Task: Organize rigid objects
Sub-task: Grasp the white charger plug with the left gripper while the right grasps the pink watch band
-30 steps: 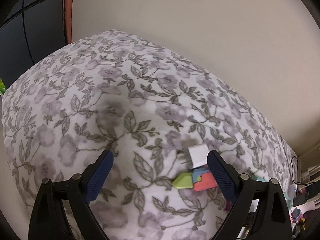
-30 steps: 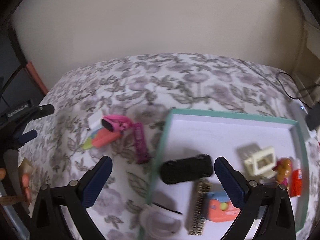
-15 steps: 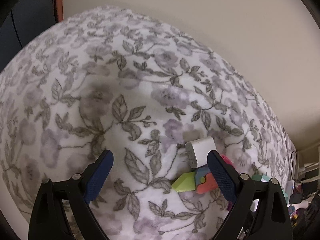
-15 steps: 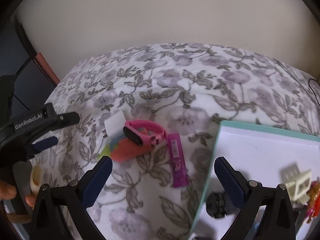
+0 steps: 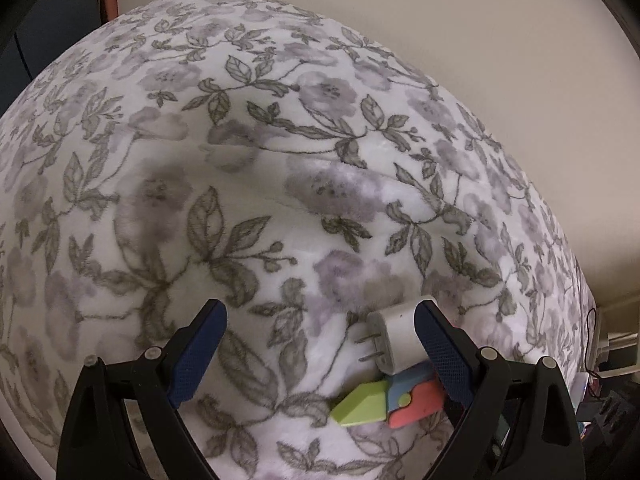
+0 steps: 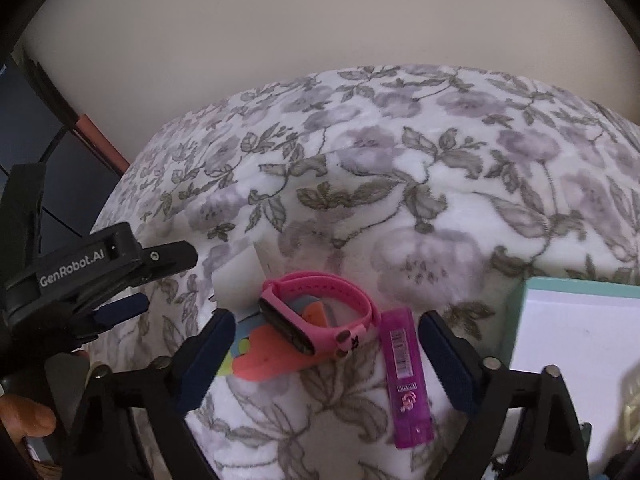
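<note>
A white plug adapter (image 5: 394,340) lies on the floral blanket (image 5: 240,160), just inside the right finger of my open, empty left gripper (image 5: 320,344). Below it lies a green, blue and coral toy (image 5: 384,400). In the right wrist view, a pink watch band (image 6: 320,320) rests on that toy (image 6: 264,356), with the adapter (image 6: 240,280) behind and a purple tube (image 6: 406,372) to the right. My right gripper (image 6: 324,344) is open and empty, its fingers either side of the band and tube. The left gripper (image 6: 120,308) shows at the left.
A teal-rimmed white tray (image 6: 514,320) sits at the right edge of the right wrist view, with a cream part (image 6: 630,396) barely visible in it. A beige wall (image 6: 320,20) backs the bed. Cables and clutter (image 5: 600,384) lie past the bed's right edge.
My right gripper has swung left from over the tray to the pink band and tube. My left gripper has moved closer to the adapter and toy.
</note>
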